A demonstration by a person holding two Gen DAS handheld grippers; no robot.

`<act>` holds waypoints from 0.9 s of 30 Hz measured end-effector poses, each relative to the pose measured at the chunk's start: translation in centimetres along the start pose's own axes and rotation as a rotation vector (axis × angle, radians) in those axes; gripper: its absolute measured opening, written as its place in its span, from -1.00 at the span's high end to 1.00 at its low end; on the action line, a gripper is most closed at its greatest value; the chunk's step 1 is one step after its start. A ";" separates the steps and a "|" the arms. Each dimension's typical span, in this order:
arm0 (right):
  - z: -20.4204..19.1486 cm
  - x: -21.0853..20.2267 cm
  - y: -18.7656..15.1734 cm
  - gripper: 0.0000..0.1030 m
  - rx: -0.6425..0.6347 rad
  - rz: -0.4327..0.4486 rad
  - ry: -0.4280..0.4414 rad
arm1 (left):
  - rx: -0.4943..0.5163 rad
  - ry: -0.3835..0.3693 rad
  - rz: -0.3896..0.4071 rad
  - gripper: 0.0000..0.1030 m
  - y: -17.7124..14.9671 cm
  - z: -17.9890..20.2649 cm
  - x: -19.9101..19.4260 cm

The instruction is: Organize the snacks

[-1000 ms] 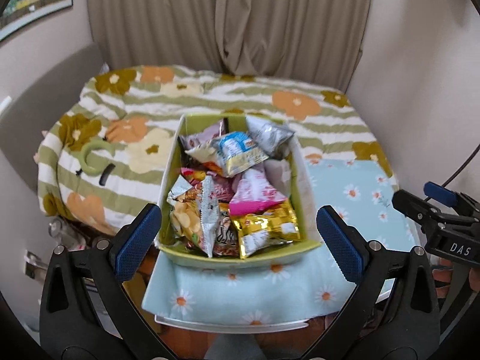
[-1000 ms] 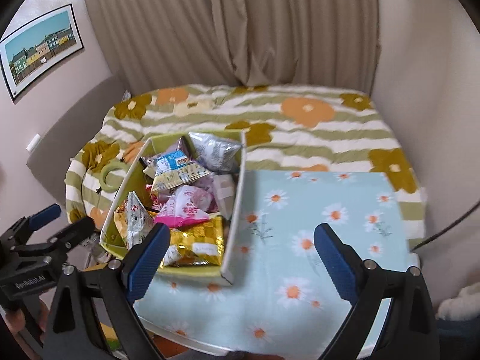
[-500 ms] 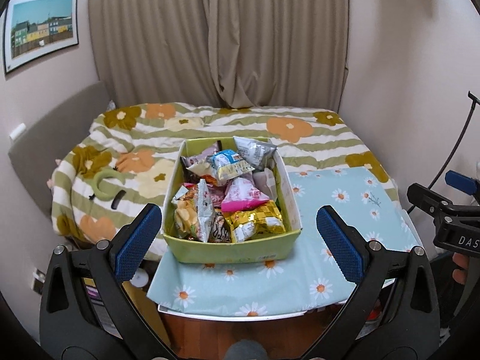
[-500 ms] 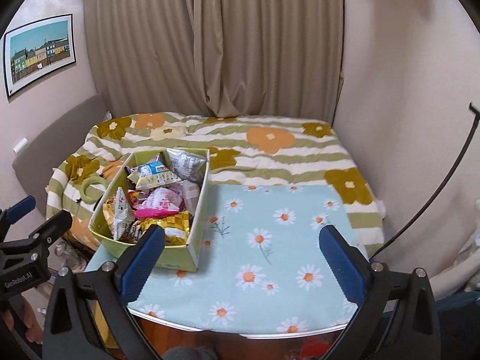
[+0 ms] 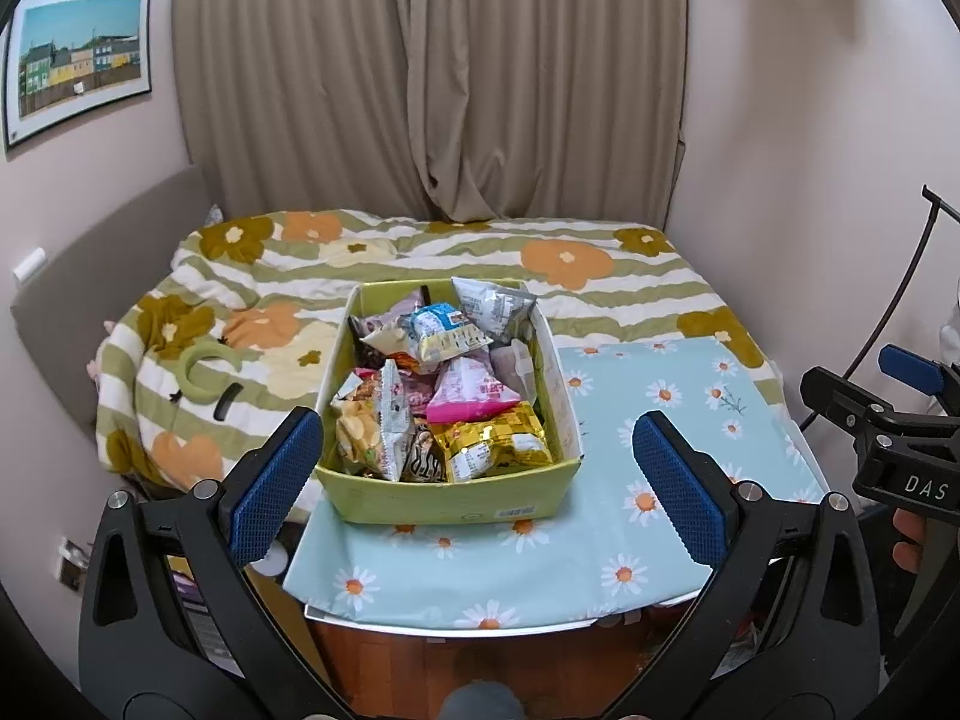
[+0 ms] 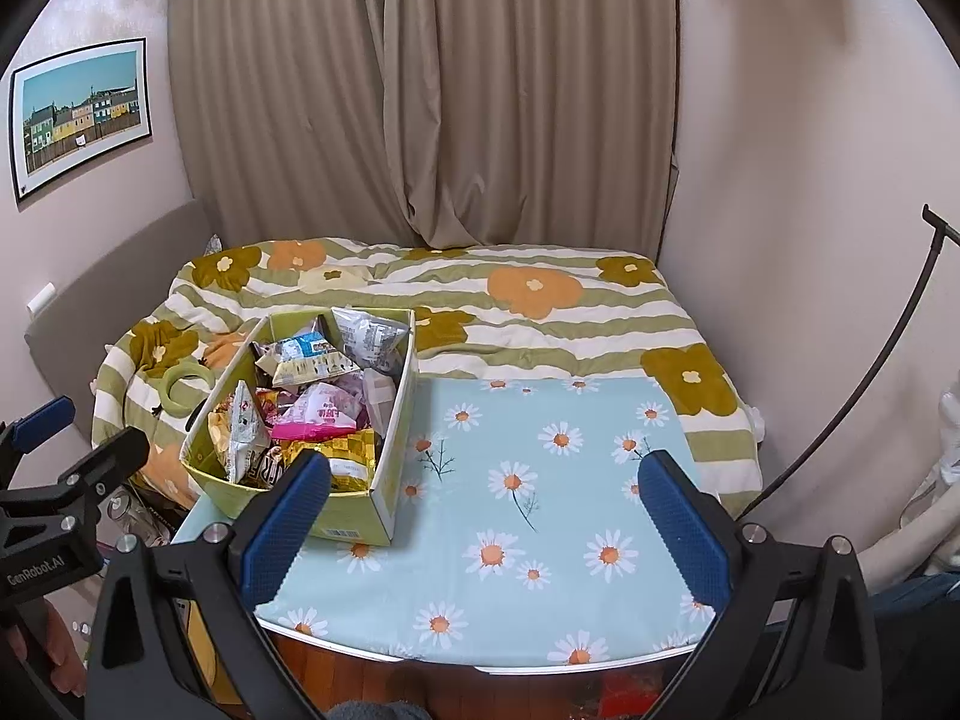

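A yellow-green box [image 5: 450, 498] [image 6: 384, 498] stands on the left part of a small table under a light blue daisy cloth [image 5: 630, 540] [image 6: 540, 510]. Inside it lie several snack packets: a gold one [image 5: 498, 450], a pink one [image 5: 474, 390], a blue-and-white one [image 5: 444, 330] and a silver one [image 5: 495, 306]. My left gripper [image 5: 477, 480] hangs open in front of the box, apart from it, with nothing between its pads. My right gripper [image 6: 486, 522] hangs open over the bare cloth to the right of the box, also holding nothing.
Behind the table lies a bed with a green-striped flowered quilt [image 5: 480, 252]; a green ring [image 5: 201, 372] rests on it at the left. Curtains [image 5: 432, 78] and a framed picture [image 5: 78, 60] are on the far walls. A black cable [image 6: 870, 372] runs along the right wall.
Both grippers have pulled back and up from the box, which now looks smaller and farther off. The right gripper's jaws have spread a little wider. The box and snacks have stayed in place.
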State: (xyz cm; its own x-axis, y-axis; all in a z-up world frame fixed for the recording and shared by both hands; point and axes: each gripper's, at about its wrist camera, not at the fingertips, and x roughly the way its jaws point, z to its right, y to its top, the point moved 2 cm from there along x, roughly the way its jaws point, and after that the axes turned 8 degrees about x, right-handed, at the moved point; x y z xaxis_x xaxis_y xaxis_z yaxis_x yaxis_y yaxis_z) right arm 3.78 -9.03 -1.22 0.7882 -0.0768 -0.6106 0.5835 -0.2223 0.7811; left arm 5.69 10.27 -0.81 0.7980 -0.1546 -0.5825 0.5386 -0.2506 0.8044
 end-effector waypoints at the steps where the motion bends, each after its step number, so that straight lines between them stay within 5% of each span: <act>1: 0.0 0.0 0.0 -0.98 -0.001 -0.001 0.000 | -0.001 -0.001 0.002 -0.99 0.0 0.0 0.0; 27: 0.4 0.1 0.7 -0.98 0.014 0.004 -0.011 | -0.003 -0.007 0.001 -0.99 0.3 0.2 0.1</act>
State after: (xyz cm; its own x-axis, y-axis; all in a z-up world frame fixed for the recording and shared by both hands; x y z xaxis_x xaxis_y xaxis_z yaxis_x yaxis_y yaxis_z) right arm 4.21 -9.60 -0.82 0.7882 -0.0886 -0.6090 0.5776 -0.2352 0.7817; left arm 5.85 9.95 -0.64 0.7965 -0.1618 -0.5826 0.5386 -0.2479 0.8053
